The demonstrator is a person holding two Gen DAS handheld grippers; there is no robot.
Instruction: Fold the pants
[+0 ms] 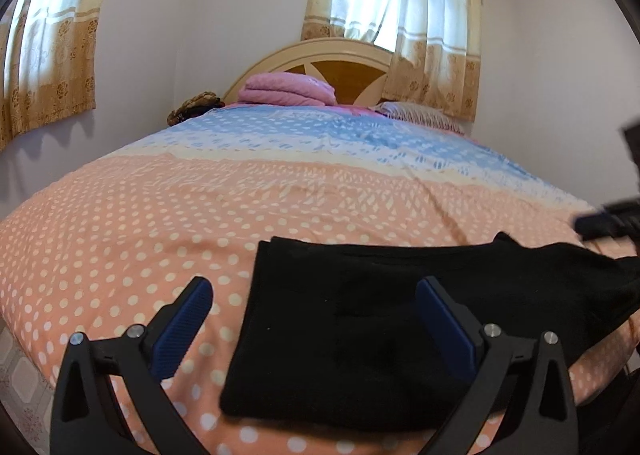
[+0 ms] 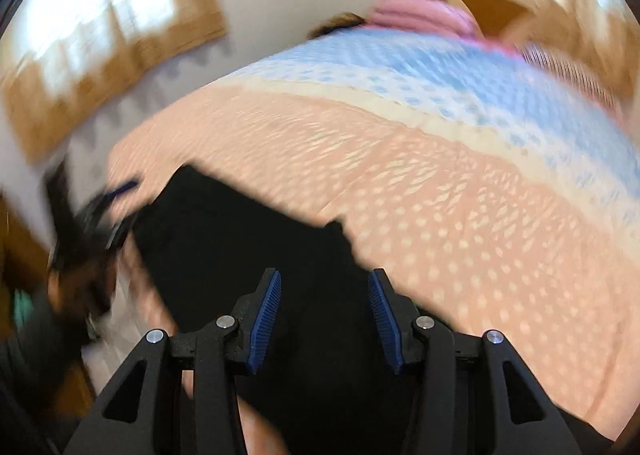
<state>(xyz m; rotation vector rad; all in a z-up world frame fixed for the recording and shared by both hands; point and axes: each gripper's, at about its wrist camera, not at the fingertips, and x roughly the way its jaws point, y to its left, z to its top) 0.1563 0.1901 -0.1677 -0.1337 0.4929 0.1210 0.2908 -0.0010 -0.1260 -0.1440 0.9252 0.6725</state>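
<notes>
The left gripper (image 1: 314, 325) hangs above the near edge of the bed (image 1: 120, 239), jaws spread wide with nothing in them — its right pad over the folded black pants (image 1: 360, 335). The right gripper (image 2: 325, 313) is parted too, gripping nothing, above the same dark cloth. The pants lie flat on the dotted peach bedsheet (image 2: 460, 215), close to the bed's near edge.

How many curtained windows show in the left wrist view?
2: one curtained window on the wall left of the bed, one curtained window behind the headboard. Others may lie outside the view.
</notes>
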